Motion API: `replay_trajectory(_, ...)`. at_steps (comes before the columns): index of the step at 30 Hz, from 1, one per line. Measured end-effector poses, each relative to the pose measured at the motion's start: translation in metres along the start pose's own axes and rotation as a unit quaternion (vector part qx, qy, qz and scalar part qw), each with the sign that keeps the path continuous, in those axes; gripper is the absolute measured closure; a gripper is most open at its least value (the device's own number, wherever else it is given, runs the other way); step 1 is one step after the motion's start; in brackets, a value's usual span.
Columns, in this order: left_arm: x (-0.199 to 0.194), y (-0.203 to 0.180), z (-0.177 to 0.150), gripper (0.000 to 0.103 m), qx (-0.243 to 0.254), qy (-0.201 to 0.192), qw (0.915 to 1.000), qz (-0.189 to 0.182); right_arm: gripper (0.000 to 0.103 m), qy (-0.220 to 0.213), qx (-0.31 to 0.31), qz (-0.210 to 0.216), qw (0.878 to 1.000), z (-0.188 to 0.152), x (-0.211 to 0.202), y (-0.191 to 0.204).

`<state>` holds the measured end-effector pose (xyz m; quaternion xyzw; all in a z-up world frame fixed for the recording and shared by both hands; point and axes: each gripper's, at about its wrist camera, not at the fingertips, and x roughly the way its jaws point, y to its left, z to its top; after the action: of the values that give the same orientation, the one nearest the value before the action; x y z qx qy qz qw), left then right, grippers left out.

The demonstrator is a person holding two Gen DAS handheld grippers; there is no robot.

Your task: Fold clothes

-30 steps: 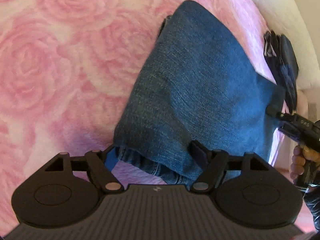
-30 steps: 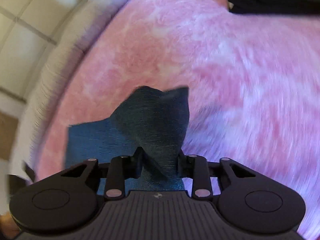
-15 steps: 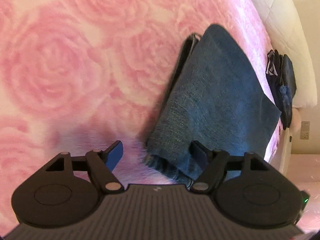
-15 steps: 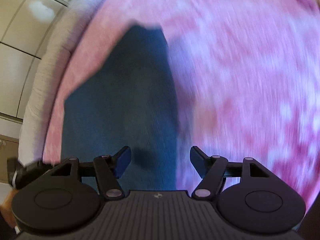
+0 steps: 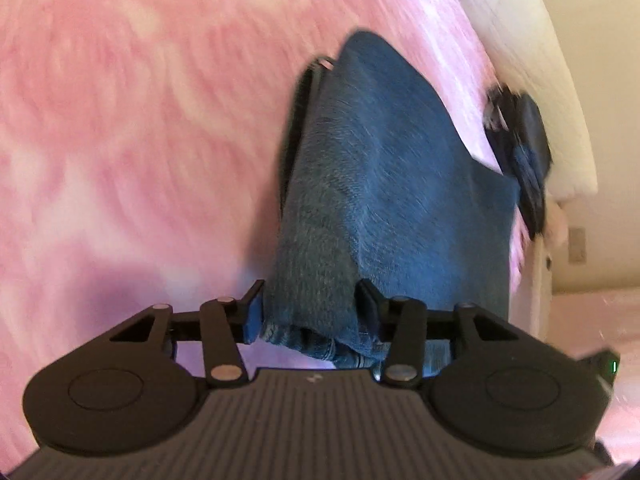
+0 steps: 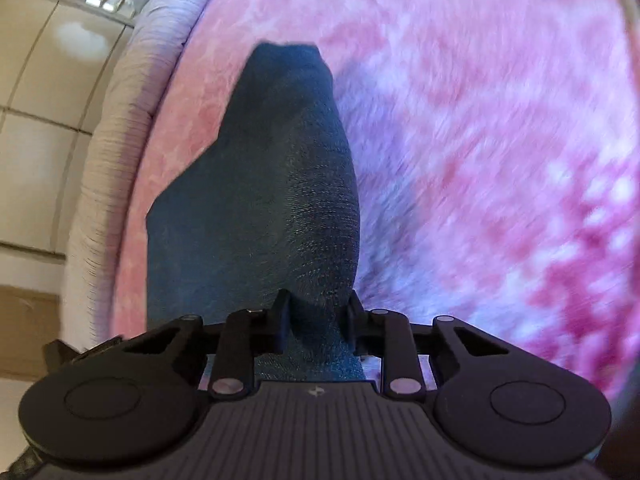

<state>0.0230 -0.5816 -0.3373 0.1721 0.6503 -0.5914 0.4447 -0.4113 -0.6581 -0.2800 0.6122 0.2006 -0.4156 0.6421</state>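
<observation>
Pink blanket [image 5: 140,128] — jeans [image 5: 392,200], dark pile [image 5: 524,152]

Each camera sits on the back of its own gripper and looks forward along the two fingers, downward on the bed. The left wrist view is very near the left gripper [image 5: 310,312] and faces over the folded jeans [image 5: 384,200] toward the bed's far edge with the white pillow [image 5: 532,80]. The right wrist view is equally near the right gripper [image 6: 318,314] and faces along the same jeans toward the tiled floor [image 6: 48,100]. Both views share the jeans and the pink blanket [image 5: 140,140].
</observation>
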Motion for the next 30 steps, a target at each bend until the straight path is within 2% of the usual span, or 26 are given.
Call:
replay_trajectory(4, 0.004, -0.017, -0.041, 0.06, 0.016, 0.024, 0.9996, -0.005, 0.077, -0.027, -0.011, -0.049, 0.998, -0.011, -0.023, -0.013)
replay_trajectory(7, 0.0, -0.037, -0.057, 0.06, 0.066, -0.004, 0.9971, 0.037, 0.075, -0.049, -0.015, -0.087, 0.995, -0.026, -0.033, -0.018)
replay_trajectory(8, -0.003, -0.045, -0.059, 0.06, 0.085, -0.011, 0.9949, 0.052, 0.07, -0.057, -0.016, -0.099, 0.993, -0.03, -0.036, -0.02)
replay_trajectory(12, -0.015, -0.072, -0.071, 0.06, 0.167, -0.011, 0.9806, 0.102, 0.067, -0.092, -0.068, -0.131, 0.985, -0.056, -0.053, -0.001)
replay_trajectory(15, -0.022, -0.087, -0.077, 0.06, 0.217, -0.007, 0.9672, 0.132, 0.066, -0.1, -0.112, -0.138, 0.979, -0.073, -0.057, 0.018)
replay_trajectory(19, -0.029, -0.094, -0.079, 0.06, 0.252, 0.002, 0.9558, 0.152, 0.065, -0.09, -0.148, -0.131, 0.976, -0.088, -0.057, 0.034)
replay_trajectory(24, -0.032, -0.095, -0.083, 0.061, 0.268, 0.007, 0.949, 0.165, 0.065, -0.072, -0.158, -0.126, 0.977, -0.089, -0.05, 0.042)
replay_trajectory(30, -0.033, -0.092, -0.08, 0.061, 0.272, 0.02, 0.9464, 0.173, 0.065, -0.059, -0.167, -0.129, 0.976, -0.081, -0.044, 0.05)
